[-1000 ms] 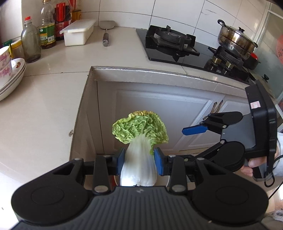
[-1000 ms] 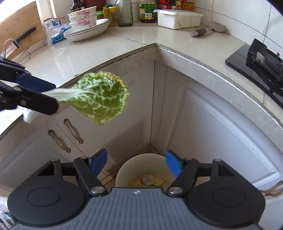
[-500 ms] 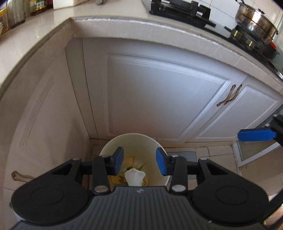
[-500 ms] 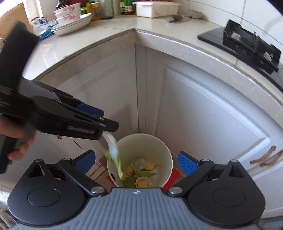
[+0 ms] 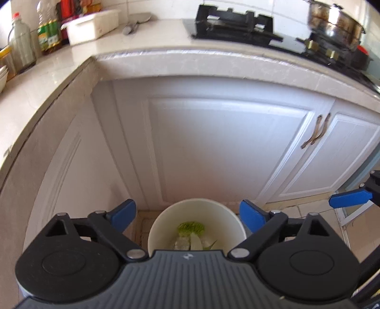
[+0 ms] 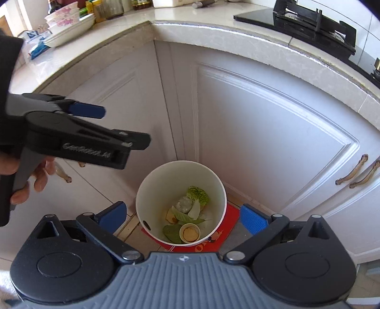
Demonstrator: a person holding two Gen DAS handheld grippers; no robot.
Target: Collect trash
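The pale cabbage leaf with a frilly green top (image 6: 197, 195) lies inside the round white plastic trash bin (image 6: 152, 190), on top of other scraps: a flat dark green leaf (image 6: 171, 232) and a small round paper cup (image 6: 189, 233). The bin stands on the floor in the corner of the white cabinet doors (image 5: 213, 147), on a red printed mat (image 6: 231, 218) (its white letters are cut off and I cannot read them).

The left tool (image 5: 187, 215) hovers above the bin, its blue pads (image 5: 124, 214) opening wide with nothing between them. On its black side, in the right wrist view, grey writing reads about "GenRobot.AI". The right tool (image 6: 181, 218) is also spread wide and empty over the bin.

Further out, the cream stone tabletop (image 5: 142, 54) carries a white rectangular box (image 5: 93, 26), oil bottles (image 5: 48, 33), stacked flowered bowls (image 6: 68, 26), a black gas stove (image 5: 235, 21) and a steel pot (image 5: 337, 22).
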